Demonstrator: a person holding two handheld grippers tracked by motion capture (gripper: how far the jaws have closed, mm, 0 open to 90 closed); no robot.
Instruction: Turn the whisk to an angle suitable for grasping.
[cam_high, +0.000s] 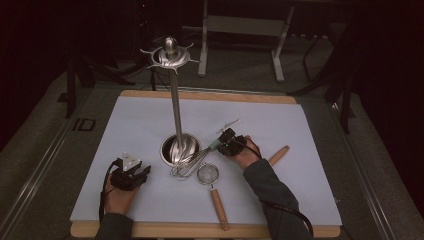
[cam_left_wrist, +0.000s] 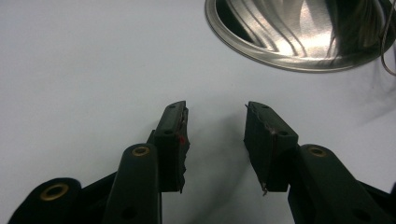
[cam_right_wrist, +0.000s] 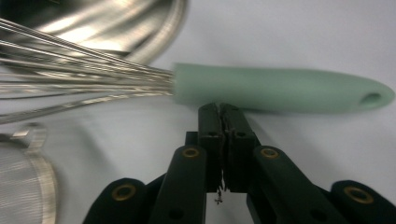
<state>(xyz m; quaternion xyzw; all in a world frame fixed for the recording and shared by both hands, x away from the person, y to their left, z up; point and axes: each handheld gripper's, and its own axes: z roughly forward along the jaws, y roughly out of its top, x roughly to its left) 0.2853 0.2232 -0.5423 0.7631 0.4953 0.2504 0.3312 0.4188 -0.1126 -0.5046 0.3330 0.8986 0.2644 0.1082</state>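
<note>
A tall steel utensil stand (cam_high: 176, 110) with hooks at its top rises from a round base (cam_left_wrist: 299, 32) on the pale mat (cam_high: 150, 200). A whisk (cam_high: 187, 165) lies against the base, and its pale green handle (cam_right_wrist: 280, 88) lies across just beyond my right gripper (cam_right_wrist: 219, 108). That gripper (cam_high: 222, 143) is shut with nothing between its jaws, its tips right next to the handle. To the left of the base, my left gripper (cam_high: 146, 172) rests on the mat. Its jaws (cam_left_wrist: 215, 109) stand open and hold nothing.
A small mesh strainer (cam_high: 207, 174) with a wooden handle lies just in front of the whisk, its rim (cam_right_wrist: 23, 186) close to my right gripper. Another wooden handle (cam_high: 279, 155) pokes out beside the right hand. A small metal utensil (cam_high: 229, 124) lies behind it.
</note>
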